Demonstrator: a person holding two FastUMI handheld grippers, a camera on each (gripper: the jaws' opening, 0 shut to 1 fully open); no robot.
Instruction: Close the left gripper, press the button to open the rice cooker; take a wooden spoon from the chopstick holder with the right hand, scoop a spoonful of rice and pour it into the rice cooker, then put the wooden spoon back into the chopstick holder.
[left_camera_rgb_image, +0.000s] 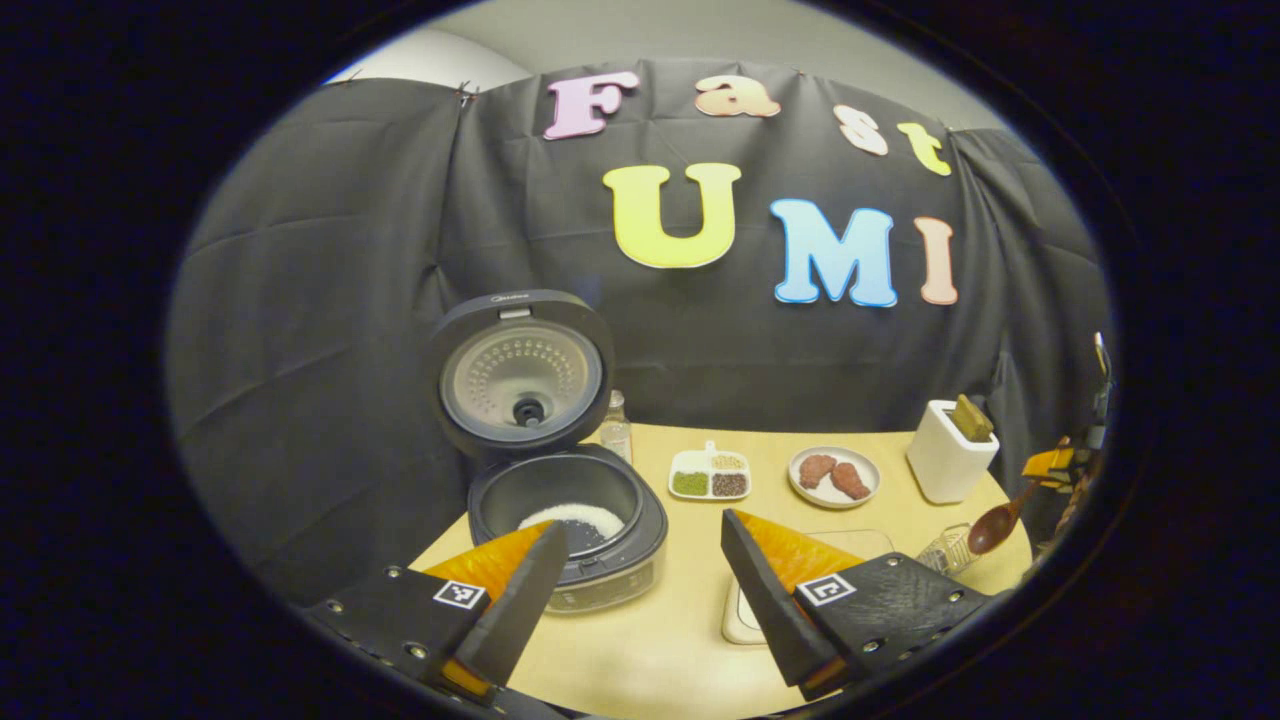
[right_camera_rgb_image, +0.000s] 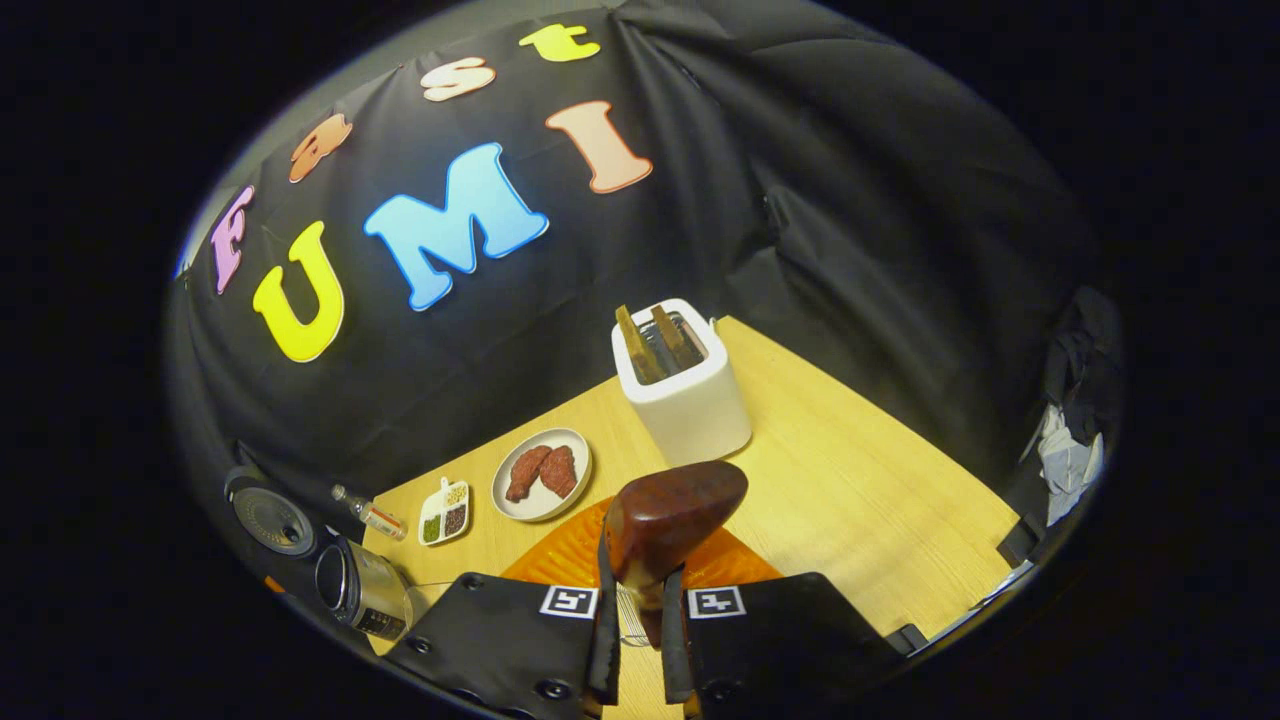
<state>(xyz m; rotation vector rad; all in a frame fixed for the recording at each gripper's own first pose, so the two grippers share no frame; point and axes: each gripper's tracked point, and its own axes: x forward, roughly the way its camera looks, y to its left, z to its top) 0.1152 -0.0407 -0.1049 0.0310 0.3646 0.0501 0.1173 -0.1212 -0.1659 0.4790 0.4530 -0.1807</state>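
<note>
The rice cooker stands with its lid thrown back, just ahead of the left gripper and a little to its left, so the button press looks done; white rice already lies in the bottom of the pot, which suggests the pour has been made too, though I can't say how much was there to begin with. The left gripper itself has its fingers spread wide apart over the table, holding nothing. Far off to its right, at the edge of that view, the wooden spoon hangs bowl-down beside a wire basket, which I take to be the chopstick holder. In the right gripper view the right gripper is clamped on the spoon's handle, the dark bowl rising straight up between its fingers, and a bit of the wire basket peeks out just below, between the fingers. By my reckoning only the last step is left: dropping the spoon back in the holder. Whether the spoon's bowl is empty is hard to tell, since it faces away. The holder is mostly hidden behind the fingers, and how near the handle tip is to it cannot be made out. A toaster stands just beyond the spoon.
</note>
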